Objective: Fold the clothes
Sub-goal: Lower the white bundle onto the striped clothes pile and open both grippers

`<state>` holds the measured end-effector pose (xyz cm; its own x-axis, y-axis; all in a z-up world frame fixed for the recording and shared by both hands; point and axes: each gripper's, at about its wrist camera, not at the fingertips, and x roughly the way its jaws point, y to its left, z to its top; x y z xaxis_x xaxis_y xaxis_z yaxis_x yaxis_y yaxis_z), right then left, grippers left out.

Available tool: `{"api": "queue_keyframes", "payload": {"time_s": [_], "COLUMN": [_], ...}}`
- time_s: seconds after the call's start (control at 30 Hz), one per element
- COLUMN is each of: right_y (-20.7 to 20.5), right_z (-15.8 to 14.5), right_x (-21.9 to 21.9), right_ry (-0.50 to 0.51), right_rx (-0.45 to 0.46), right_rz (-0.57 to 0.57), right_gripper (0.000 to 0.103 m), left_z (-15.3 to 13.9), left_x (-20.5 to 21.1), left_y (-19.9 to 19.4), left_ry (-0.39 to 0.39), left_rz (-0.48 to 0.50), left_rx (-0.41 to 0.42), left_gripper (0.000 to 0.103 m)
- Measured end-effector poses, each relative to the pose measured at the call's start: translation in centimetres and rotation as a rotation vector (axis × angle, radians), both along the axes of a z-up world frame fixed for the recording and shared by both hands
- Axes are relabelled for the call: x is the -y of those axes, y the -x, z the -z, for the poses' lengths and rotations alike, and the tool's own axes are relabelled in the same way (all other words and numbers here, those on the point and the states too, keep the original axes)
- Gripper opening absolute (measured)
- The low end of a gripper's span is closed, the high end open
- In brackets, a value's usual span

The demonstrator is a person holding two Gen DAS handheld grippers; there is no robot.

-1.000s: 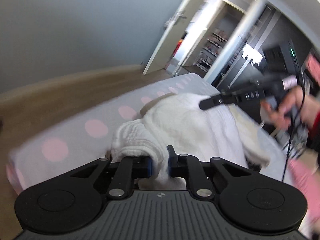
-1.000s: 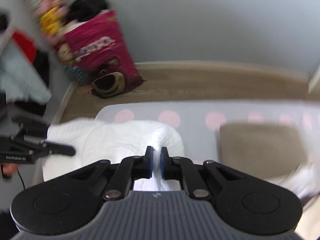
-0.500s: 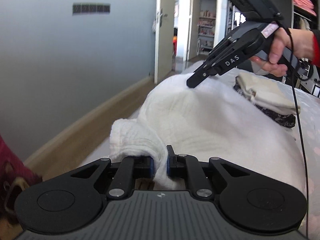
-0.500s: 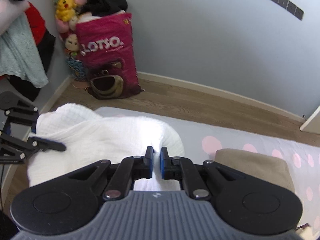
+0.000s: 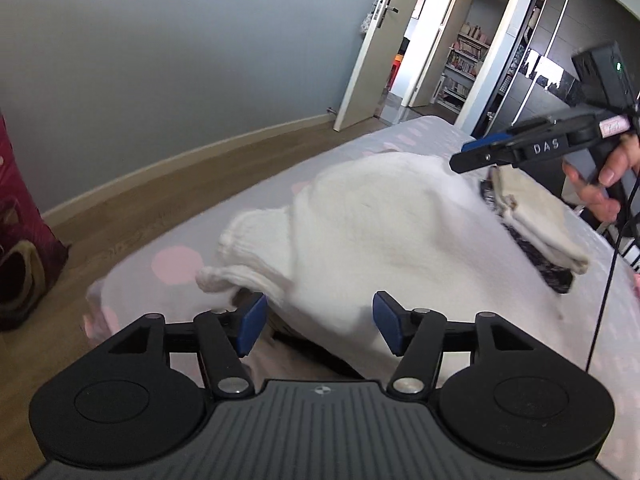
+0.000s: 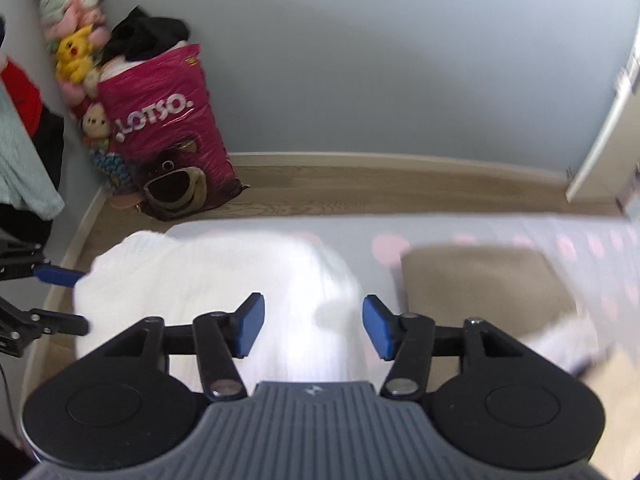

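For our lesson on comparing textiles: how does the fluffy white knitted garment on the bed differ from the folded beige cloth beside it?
The fluffy white knitted garment lies loose and mounded, its ribbed cuffs sticking out; the folded beige cloth is a flat, neat rectangle. The white garment is clearly larger in both views. It also lies under the open left gripper and open right gripper, while the beige cloth lies off to the side. Both rest on the pink-dotted bedsheet.

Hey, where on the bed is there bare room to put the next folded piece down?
Bare sheet runs along the far edge, beyond the white garment and beige folded piece. A smaller patch lies at the bed corner beside the garment's cuff. The side with the folded stack is crowded.
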<state>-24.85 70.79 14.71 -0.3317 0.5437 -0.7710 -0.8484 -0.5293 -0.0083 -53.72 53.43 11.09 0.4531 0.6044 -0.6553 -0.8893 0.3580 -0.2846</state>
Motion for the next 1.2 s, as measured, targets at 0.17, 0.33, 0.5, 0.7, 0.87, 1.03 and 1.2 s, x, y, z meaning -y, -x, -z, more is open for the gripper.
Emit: {"api": "queue_keyframes", "payload": {"time_s": [0.17,0.33,0.5,0.7,0.87,1.03,1.2], "right_y": [-4.1,-8.1,-11.9,-15.5,-15.1,-14.4,-13.5], "right_z": [1.6,4.3,7.2,11.1,9.9,5.4,-0.8], "right_x": [4.9,8.7,12.2,14.5,15.6,15.3,13.3], "right_ry": [0.048,0.089,0.137,0.243,0.181,0.075,-0.047], "right_rx": [-0.043,-0.114,-0.207,-0.500,-0.532,-0.488,-0.444], "right_rz": [0.079,0.155,0.246,0.382,0.361,0.340,0.323], "right_gripper": [0.064,0.068,0.076,0.073,0.022,0.015,0.014], "left_z": [-1.2,-0.1,2.6,5.6,6.5,4.1,-0.5], "left_x": [3.3,5.5,7.1,7.7,7.0,7.2,6.8], "left_y": [-1.7,-3.8,-5.7,-6.9,-7.5,-8.1,-9.4], "left_ry": [0.036,0.110,0.211,0.244,0.279,0.221,0.102], "left_rz": [0.025,-0.002,-0.020,-0.016,0.011,0.041,0.055], "left_rx": [0.052,0.100,0.152,0.208,0.238,0.270,0.319], "left_gripper": [0.073,0.075,0.075,0.070,0.027,0.007,0.007]}}
